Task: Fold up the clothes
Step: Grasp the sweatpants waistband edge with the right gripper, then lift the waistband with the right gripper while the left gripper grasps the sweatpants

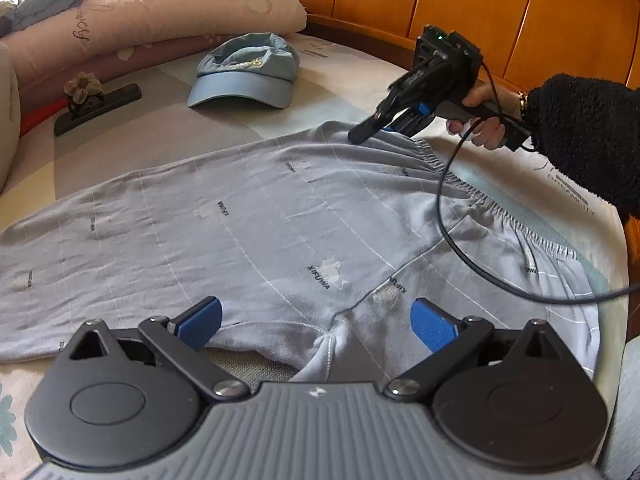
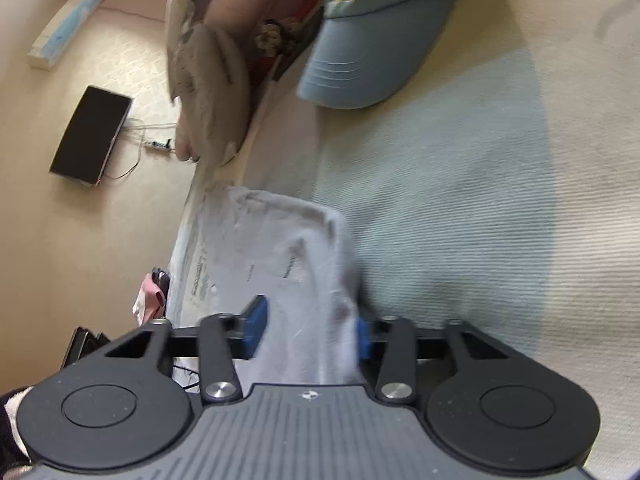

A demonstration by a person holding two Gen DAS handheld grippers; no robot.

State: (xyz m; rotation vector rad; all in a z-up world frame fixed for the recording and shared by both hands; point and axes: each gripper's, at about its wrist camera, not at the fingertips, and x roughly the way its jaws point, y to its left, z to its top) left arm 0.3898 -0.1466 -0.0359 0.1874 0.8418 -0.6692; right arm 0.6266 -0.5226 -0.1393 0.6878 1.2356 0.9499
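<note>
Grey pyjama pants (image 1: 280, 220) with small dark lettering lie spread flat on the bed, elastic waistband to the right. In the left wrist view my left gripper (image 1: 316, 324) hovers open over the near edge, blue pads on either side of the crotch seam and touching nothing. My right gripper (image 1: 362, 133) reaches down onto the far edge of the pants by the waistband, held by a hand (image 1: 484, 120) in a dark fleece sleeve. The right wrist view shows a raised fold of the pants (image 2: 288, 264) filling the gap of the right gripper (image 2: 310, 330), both blue pads against the cloth.
A light blue cap (image 1: 244, 76) lies on the bed beyond the pants. A black stand with a flower (image 1: 96, 108) sits at the far left, a rolled quilt (image 1: 160, 12) behind it. The wooden headboard (image 1: 480, 8) runs along the back. A black cable (image 1: 444, 208) loops over the waistband.
</note>
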